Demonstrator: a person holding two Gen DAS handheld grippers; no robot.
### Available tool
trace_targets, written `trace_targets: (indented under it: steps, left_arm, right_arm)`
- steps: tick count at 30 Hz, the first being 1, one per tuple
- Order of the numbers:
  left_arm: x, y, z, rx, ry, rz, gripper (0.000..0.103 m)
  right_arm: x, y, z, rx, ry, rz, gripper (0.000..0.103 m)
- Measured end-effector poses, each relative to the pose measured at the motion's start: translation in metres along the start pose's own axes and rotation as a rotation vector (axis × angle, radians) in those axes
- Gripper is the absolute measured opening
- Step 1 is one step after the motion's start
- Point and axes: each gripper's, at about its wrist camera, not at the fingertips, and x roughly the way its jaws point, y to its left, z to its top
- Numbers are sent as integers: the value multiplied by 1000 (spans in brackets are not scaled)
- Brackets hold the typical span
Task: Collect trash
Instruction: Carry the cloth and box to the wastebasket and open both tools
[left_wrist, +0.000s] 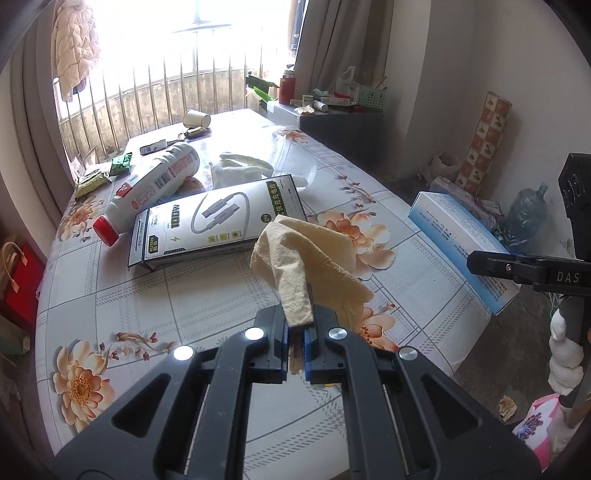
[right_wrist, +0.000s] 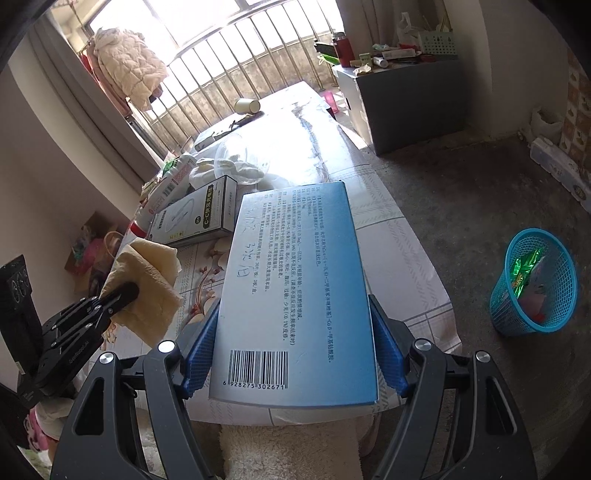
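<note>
While both loads hang above the counter (right_wrist: 402, 236), carry them toward the blue mesh basket (right_wrist: 533, 284), which stands on the floor to the right of the counter and already holds some waste. Keep the flat blue box (right_wrist: 295, 291) level — the right hand-held gripper (right_wrist: 295, 354) clamps it across its width, blue pads against both long edges, and a tilt could let it slide out. Clear the counter edge before lowering. The left hand-held gripper (left_wrist: 295, 332) is pressed together on a crumpled yellow tissue (left_wrist: 306, 258) — hold that pinch until it is over the basket rim. A cable box (left_wrist: 218, 221) and a white bottle (left_wrist: 155, 184) remain on the counter.
</note>
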Motion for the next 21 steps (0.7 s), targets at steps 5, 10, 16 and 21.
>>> trace_targets:
  steps: [5, 10, 16, 21]
  left_arm:
    - [-1, -21, 15, 41, -20, -25, 4]
    - [2, -51, 32, 95, -34, -64, 4]
    - [11, -96, 58, 165, -43, -162, 4]
    - [29, -148, 86, 226, -35, -285, 4]
  right_arm:
    - [-17, -20, -4, 39, -35, -3, 72]
    - [-37, -50, -9, 100, -75, -7, 72]
    - [-78, -108, -17, 255, -178, -72, 72]
    - [-132, -177, -39, 449, -298, -169, 72]
